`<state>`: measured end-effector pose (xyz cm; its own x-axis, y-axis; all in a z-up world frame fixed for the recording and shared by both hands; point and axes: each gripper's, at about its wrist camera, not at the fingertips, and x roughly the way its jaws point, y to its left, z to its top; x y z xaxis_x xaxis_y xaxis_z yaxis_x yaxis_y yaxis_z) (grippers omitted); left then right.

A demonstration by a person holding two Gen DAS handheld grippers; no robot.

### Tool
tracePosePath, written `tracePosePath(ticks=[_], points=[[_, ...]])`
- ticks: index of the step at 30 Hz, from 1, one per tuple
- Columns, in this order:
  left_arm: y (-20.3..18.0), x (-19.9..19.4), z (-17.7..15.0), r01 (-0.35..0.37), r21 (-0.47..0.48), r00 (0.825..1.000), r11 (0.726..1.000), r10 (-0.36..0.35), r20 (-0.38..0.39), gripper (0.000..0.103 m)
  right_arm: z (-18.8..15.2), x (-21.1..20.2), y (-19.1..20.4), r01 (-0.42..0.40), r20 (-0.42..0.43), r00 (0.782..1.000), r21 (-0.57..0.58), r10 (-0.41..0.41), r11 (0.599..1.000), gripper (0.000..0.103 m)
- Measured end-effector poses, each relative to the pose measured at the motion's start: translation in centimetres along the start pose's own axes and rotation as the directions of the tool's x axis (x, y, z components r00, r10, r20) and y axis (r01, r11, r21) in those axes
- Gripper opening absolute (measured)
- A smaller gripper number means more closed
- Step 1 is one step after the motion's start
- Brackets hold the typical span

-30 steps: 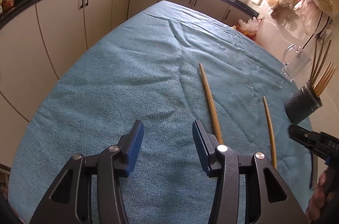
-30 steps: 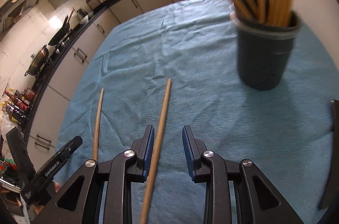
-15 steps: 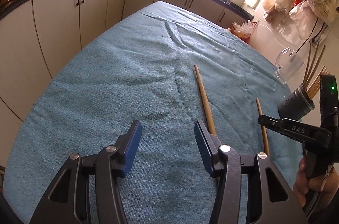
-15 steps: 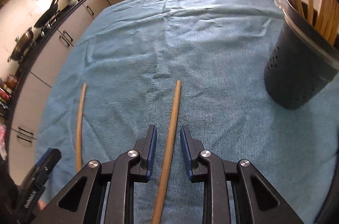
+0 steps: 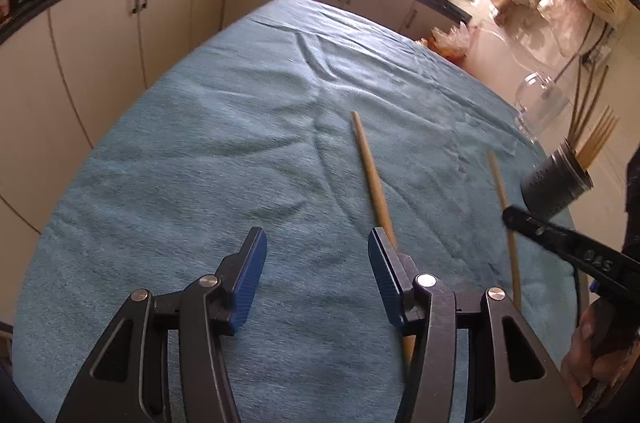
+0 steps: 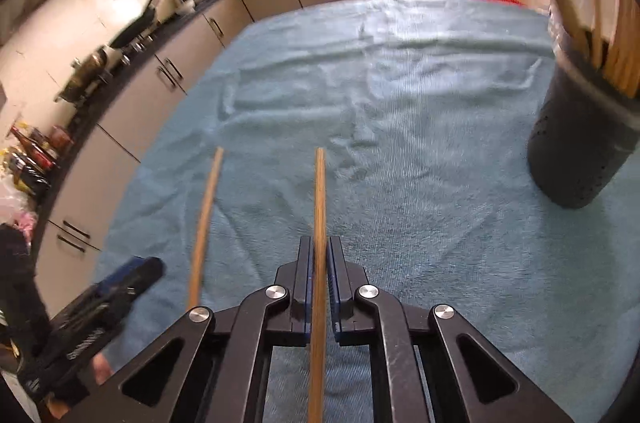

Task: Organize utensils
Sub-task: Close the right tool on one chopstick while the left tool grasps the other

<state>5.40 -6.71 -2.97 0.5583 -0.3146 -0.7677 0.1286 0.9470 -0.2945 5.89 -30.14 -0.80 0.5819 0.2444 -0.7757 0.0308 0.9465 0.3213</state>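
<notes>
Two wooden chopsticks lie on a blue towel. My right gripper (image 6: 319, 247) is shut on one chopstick (image 6: 319, 199), which runs straight out between its pads; the same stick shows in the left wrist view (image 5: 503, 203). The other chopstick (image 6: 204, 219) lies to its left on the towel and shows in the left wrist view (image 5: 372, 179), just past my left gripper's right finger. My left gripper (image 5: 316, 247) is open and empty above the towel. A dark perforated holder (image 6: 580, 135) with several chopsticks stands at the right, also in the left wrist view (image 5: 556, 183).
The blue towel (image 5: 224, 151) covers the whole table. A clear glass jug (image 5: 536, 107) stands behind the holder. Kitchen cabinets (image 5: 104, 23) and a counter with pans run along the left and far sides. Bags hang on the right wall.
My right gripper has closed from open onto the chopstick between its fingers. The left gripper has stayed open and shifted only slightly.
</notes>
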Motion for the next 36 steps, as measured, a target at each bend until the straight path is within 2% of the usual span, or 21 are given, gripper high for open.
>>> tracePosePath(ticks=[2,6,9,12,14,15,18,21,22,25,27,31,33,36], points=[[-0.4,0.2,0.6,0.014,-0.015,1.0,1.0,-0.015,-0.022,0.051,-0.1,-1.3,0.3,0.003,0.043,0.999,-0.02,-0.002,1.0,0.007],[-2.1,1.4,2.3,-0.006,0.016,0.998,1.0,0.007,-0.07,0.051,-0.4,-3.6,0.3,-0.008,0.1,0.995,-0.026,0.011,1.0,0.007],[-3.7,3.3,3.6,-0.059,0.048,0.991,0.997,0.065,-0.121,0.051,-0.5,-4.6,0.1,-0.02,0.122,0.992,-0.024,0.023,1.0,0.007],[-4.7,4.8,4.1,-0.093,0.07,0.982,0.993,0.103,-0.156,0.04,-0.8,-5.7,-0.3,-0.03,0.139,0.99,-0.021,0.032,0.999,0.007],[-5.6,5.4,4.5,-0.119,0.098,0.978,0.988,0.134,-0.16,0.038,-0.9,-6.2,-0.9,-0.035,0.148,0.988,-0.012,0.037,0.999,0.007],[-5.9,5.7,4.7,-0.139,0.108,0.974,0.984,0.156,-0.162,0.034,-0.9,-6.4,-1.1,-0.038,0.151,0.988,-0.009,0.039,0.999,0.007],[-6.9,6.6,5.3,-0.22,0.15,0.955,0.964,0.244,-0.169,0.028,-0.9,-7.1,-1.9,-0.043,0.161,0.986,0.001,0.042,0.999,0.007],[-7.3,7.1,5.8,-0.273,0.159,0.941,0.949,0.298,-0.158,0.013,-0.9,-7.6,-2.2,-0.05,0.171,0.984,0.009,0.048,0.999,0.007],[-7.2,7.0,5.8,-0.267,0.15,0.943,0.952,0.29,-0.161,0.007,-0.9,-7.9,-2.3,-0.053,0.175,0.983,0.013,0.05,0.999,0.007],[-6.7,6.1,5.4,-0.213,0.125,0.96,0.969,0.231,-0.157,0.006,-1.1,-8.9,-2.6,-0.052,0.195,0.98,0.015,0.048,0.999,0.007],[-6.5,4.3,5.2,-0.178,0.11,0.975,0.978,0.19,-0.111,0.006,-1.3,-9.8,-2.7,-0.047,0.213,0.976,0.016,0.043,0.999,0.007],[-6.5,-0.3,5.2,-0.119,0.088,0.993,0.989,0.12,-0.004,0.006,-1.5,-11.7,-3.1,-0.045,0.255,0.966,0.027,0.037,0.999,0.007],[-6.9,-2.8,5.0,-0.093,0.09,0.995,0.992,0.088,0.056,0.006,-1.5,-12.6,-3.1,-0.046,0.275,0.961,0.03,0.035,0.999,0.007],[-7.2,-5.5,5.0,-0.057,0.091,0.993,0.994,0.047,0.106,0.006,-1.9,-14.0,-3.1,-0.044,0.309,0.951,0.031,0.033,0.999,0.007]])
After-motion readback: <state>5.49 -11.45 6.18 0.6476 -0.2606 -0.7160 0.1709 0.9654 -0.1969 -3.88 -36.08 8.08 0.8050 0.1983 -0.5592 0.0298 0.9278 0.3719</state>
